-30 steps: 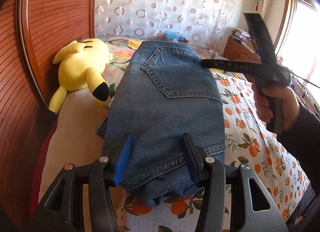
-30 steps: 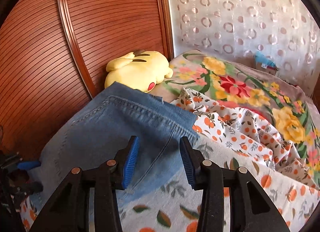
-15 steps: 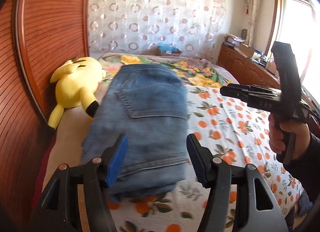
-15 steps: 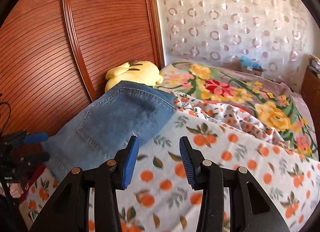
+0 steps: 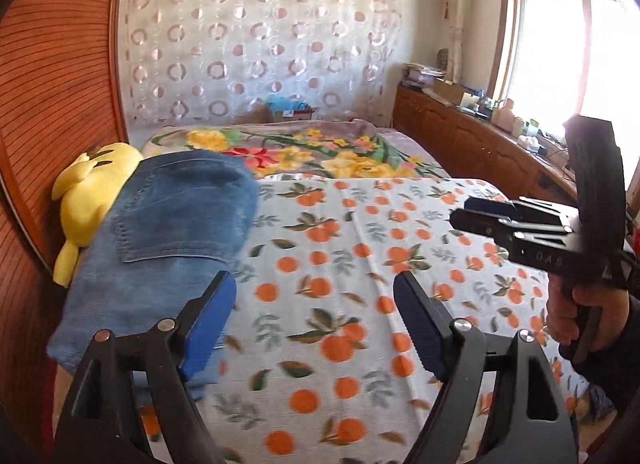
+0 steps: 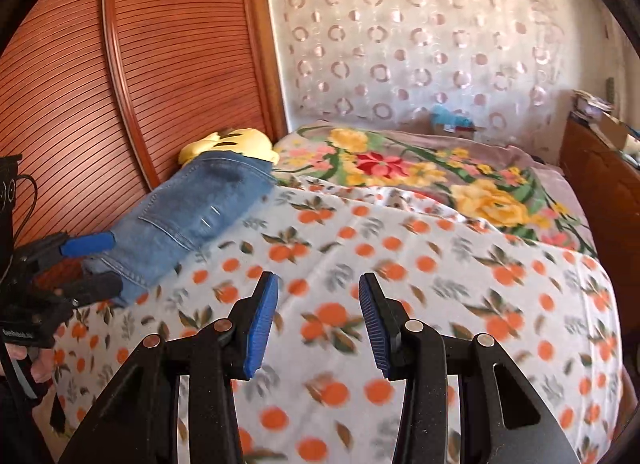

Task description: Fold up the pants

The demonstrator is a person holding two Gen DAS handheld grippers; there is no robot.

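Home bedroom, bed [image 5: 360, 284] with fruit-print cover, plush toy [image 5: 92, 200]

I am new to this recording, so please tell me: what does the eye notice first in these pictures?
First the folded blue jeans, lying along the left side of the bed beside a yellow plush toy against the wooden headboard. Then the orange-print sheet covering the near bed, with a floral blanket behind it. Both claws, left and right, hold nothing.

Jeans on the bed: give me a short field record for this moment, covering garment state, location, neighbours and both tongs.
garment: jeans, folded, back pocket up
location: orange-print bedspread, beside the wooden headboard
neighbour: yellow plush toy at the jeans' far end
left tongs: open, just widened, nothing between them, off the jeans
right tongs: open, empty, over the bedspread
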